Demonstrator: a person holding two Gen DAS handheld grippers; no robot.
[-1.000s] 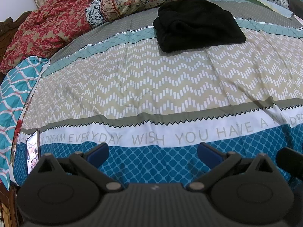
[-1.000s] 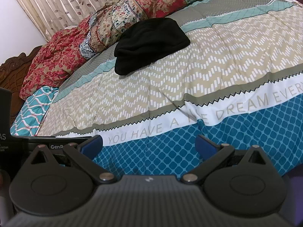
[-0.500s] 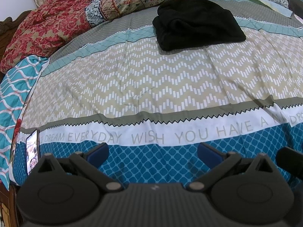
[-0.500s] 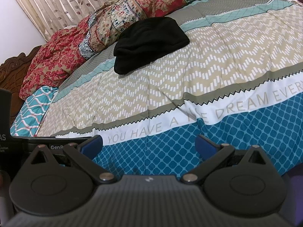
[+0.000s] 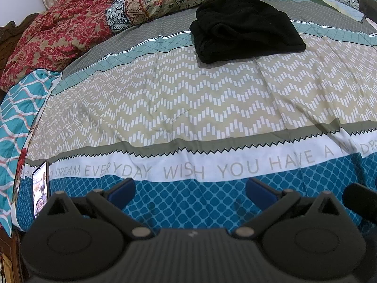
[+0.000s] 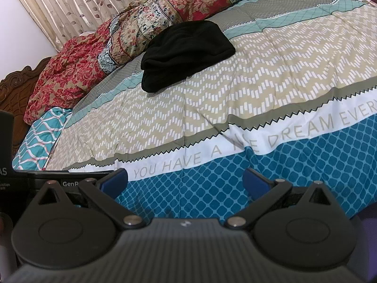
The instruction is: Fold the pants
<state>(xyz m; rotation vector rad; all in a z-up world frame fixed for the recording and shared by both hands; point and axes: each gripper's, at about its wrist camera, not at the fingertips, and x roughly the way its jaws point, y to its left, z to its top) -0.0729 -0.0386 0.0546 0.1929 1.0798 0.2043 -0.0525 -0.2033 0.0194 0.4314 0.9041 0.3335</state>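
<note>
We are looking at a patterned bedspread (image 5: 188,108) holding one folded black pants (image 5: 245,30) pile; our left gripper (image 5: 190,189) and right gripper (image 6: 185,180) are both gaping wide, holding nothing.

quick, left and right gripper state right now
Left gripper: open, holding nothing, above the patterned bedspread.
Right gripper: open, holding nothing; the folded black fabric pants lie far ahead.
</note>
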